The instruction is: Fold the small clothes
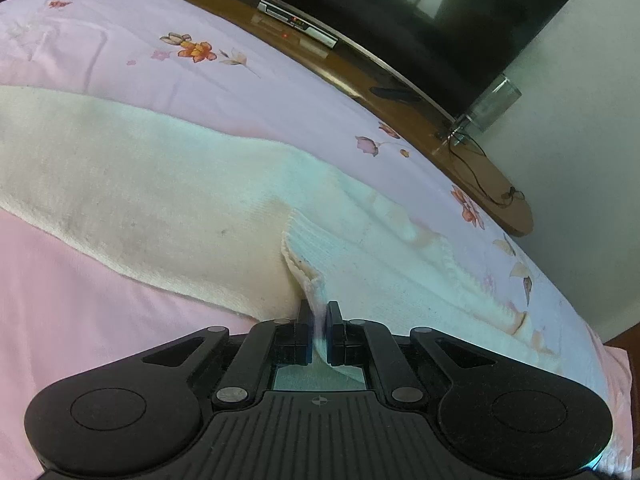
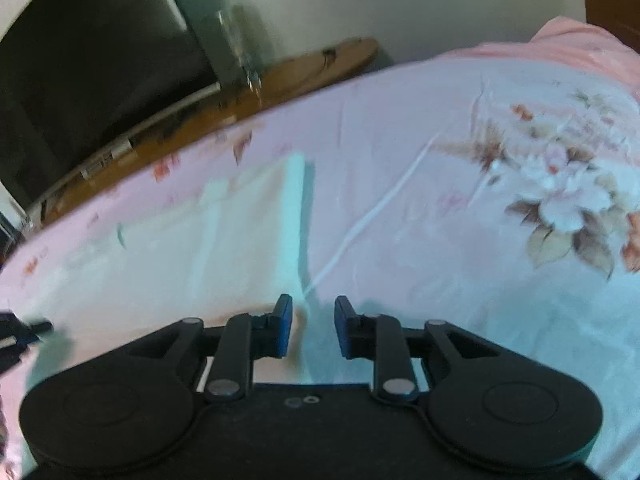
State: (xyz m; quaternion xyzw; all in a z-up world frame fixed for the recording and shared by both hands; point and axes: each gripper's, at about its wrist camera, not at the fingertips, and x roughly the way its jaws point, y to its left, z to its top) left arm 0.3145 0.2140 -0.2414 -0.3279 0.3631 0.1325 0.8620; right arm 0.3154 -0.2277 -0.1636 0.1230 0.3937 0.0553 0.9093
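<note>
A long cream-white sock (image 1: 160, 184) lies flat across the pink floral bedsheet (image 1: 200, 80). Its ribbed cuff end (image 1: 360, 256) is folded over on the right. My left gripper (image 1: 318, 312) is shut on a raised fold of that ribbed edge, with the knit pinched between its pads. In the blurred right wrist view the sock (image 2: 240, 220) shows as a pale strip left of centre. My right gripper (image 2: 313, 320) is just above the sheet with its jaws apart. The sock's right edge runs down into the gap, and neither pad presses on it.
A wooden TV stand (image 1: 400, 80) runs along the bed's far edge, with a dark TV screen (image 1: 460, 12), a set-top box (image 1: 296, 24) and a cable (image 1: 476, 176) on it. A pale wall (image 2: 360, 0) lies behind. The sheet (image 2: 400, 160) has creases and a large flower print (image 2: 560, 200).
</note>
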